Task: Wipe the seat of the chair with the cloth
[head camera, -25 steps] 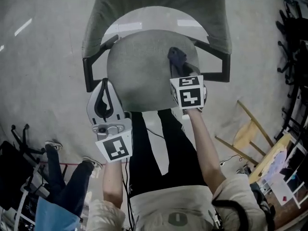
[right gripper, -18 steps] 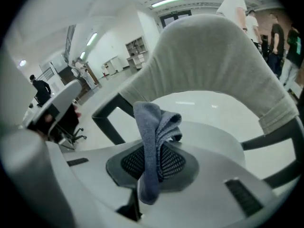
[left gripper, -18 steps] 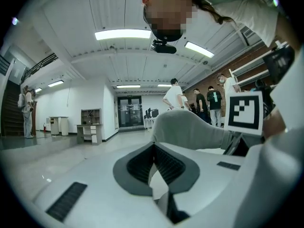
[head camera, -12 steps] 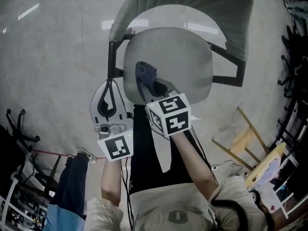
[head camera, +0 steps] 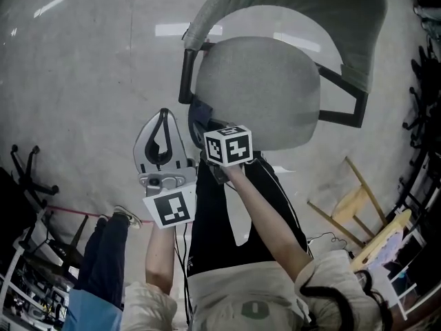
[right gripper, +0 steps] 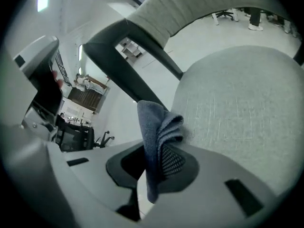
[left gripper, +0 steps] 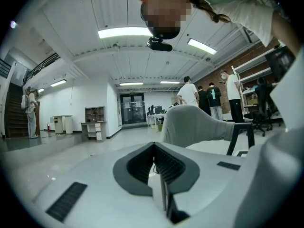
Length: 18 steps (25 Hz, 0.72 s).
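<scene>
No legible text, labels, numbers, signs

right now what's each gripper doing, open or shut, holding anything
Left gripper: shut, holding nothing.
Right gripper: shut on the blue cloth.

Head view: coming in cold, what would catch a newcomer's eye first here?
The big grey chair seat fills the middle of the head view. At its near edge, on that view's left, the right gripper is shut on a bunched dark blue cloth. The left gripper hangs beside the chair over the floor, jaws together with nothing between them.
</scene>
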### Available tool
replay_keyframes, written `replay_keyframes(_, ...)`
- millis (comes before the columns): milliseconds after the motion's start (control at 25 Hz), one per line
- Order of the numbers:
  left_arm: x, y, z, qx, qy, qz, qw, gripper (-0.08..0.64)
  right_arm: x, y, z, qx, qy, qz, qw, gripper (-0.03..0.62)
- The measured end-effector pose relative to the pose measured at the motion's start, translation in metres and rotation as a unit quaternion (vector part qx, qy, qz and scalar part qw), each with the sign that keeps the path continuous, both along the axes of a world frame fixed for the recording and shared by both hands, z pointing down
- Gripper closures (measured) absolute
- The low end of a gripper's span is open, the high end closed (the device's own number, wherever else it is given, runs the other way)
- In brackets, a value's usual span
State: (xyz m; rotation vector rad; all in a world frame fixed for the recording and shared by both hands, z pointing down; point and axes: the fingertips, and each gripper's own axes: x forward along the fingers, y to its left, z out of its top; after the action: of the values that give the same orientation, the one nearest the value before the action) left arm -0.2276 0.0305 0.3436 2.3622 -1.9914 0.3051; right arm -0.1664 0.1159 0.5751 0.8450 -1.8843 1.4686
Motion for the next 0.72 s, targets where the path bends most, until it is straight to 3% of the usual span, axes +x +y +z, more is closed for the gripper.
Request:
replay_keyframes(200, 0.003, 0.001, 0.009, -0.007, 0.006, 0.005, 0.9999, 0.545, 0.007, 0.015, 0.023, -0.003, 0.039, -0.024, 0.999, 0.543)
replay_keyframes(480, 0.025, -0.002, 0.013, -0.006, 0.001, 0.024, 0.9997, 0.546, 0.026, 0.015, 0.024, -0.002, 0.041, -0.018, 0.999, 0.543)
replay_keyframes(720, 0.064, 0.000, 0.019, -0.006, 0.011, 0.025, 0.9996, 0.546, 0.075, 0.016, 0.021, 0.007, 0.055, -0.022, 0.998, 0.543)
